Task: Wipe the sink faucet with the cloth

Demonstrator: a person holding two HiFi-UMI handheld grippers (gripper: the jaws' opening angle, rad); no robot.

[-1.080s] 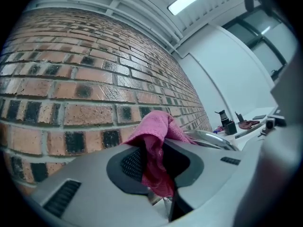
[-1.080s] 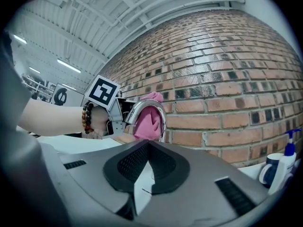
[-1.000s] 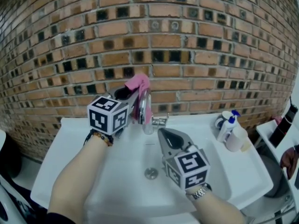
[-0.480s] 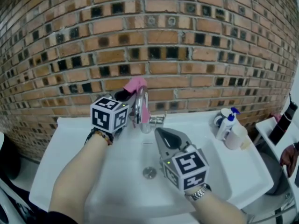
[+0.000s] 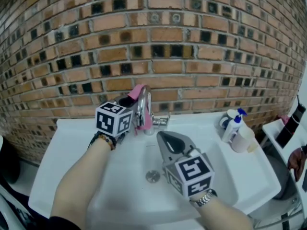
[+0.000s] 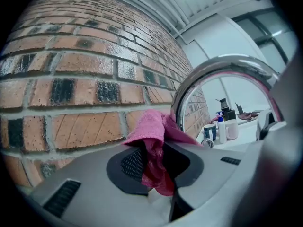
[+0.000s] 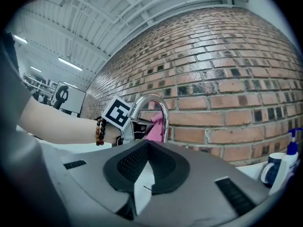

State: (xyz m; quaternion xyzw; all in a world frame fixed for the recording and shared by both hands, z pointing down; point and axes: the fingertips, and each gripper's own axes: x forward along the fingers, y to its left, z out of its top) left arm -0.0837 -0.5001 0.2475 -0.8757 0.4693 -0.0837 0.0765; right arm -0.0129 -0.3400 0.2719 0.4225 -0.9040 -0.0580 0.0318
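lower now than a second ago, the left gripper (image 5: 130, 101) has carried the pink cloth (image 5: 140, 92) down from above the crown of the faucet (image 5: 145, 108) to the left side of its arch. the right gripper (image 5: 160, 136) has kept its place over the basin.

nearest, the right gripper points away from the person above the white sink (image 5: 72, 143), with a watch (image 5: 205, 199) on the wrist behind its marker cube. its fingers (image 7: 130, 162) are pressed together with nothing between them. the drain (image 5: 152, 176) lies just left of it in the basin floor.

farther on and to the left, the left gripper reaches in level from the sink's left side, with a bead bracelet (image 5: 101, 140) on that wrist. its fingers (image 6: 128, 162) are clamped on the cloth. the cloth is bunched between the pads, with a fold hanging down in the gap and the rest spilling out at the tips. that loose part lies against the chrome tube of the faucet's curved spout, near the top of the arch on its left.

at the sink's far right corner stand a pump bottle (image 5: 233, 126), a dark mug (image 5: 225, 123) and a pale cup (image 5: 243, 140), well apart from both grippers. farthest back, a brick wall (image 5: 153, 42) rises straight behind the faucet.
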